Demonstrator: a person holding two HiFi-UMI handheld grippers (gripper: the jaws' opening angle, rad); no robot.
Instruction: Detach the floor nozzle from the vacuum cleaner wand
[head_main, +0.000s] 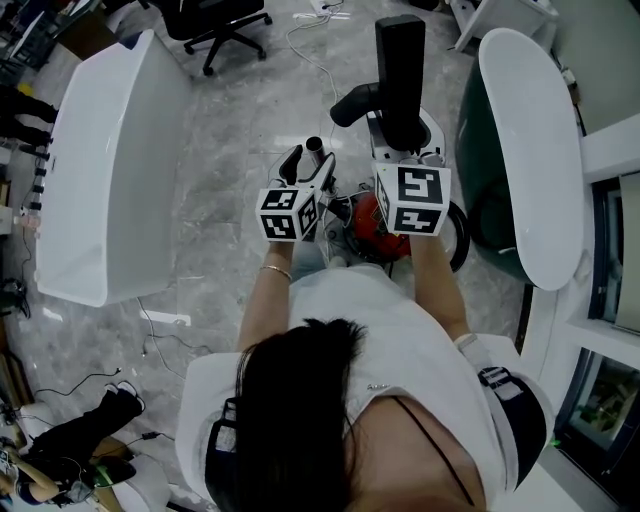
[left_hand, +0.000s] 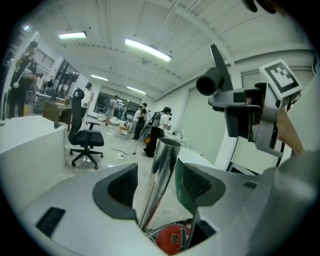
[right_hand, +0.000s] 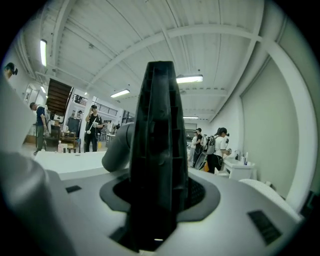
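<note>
your right gripper (right_hand: 152, 200) clamped the black floor nozzle (right_hand: 155, 140), seemingly free of the steel wand (left_hand: 162, 160), which stood loose between the wide jaws of your left gripper (left_hand: 159, 186); you needed to carry the nozzle clear steadily.

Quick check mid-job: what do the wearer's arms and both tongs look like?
Both the left tongs and right tongs have pale grey shells with dark ribbed pads. Each carries a white cube printed with black square markers. The person wears a white short-sleeved top and a thin bracelet on the left wrist.
</note>
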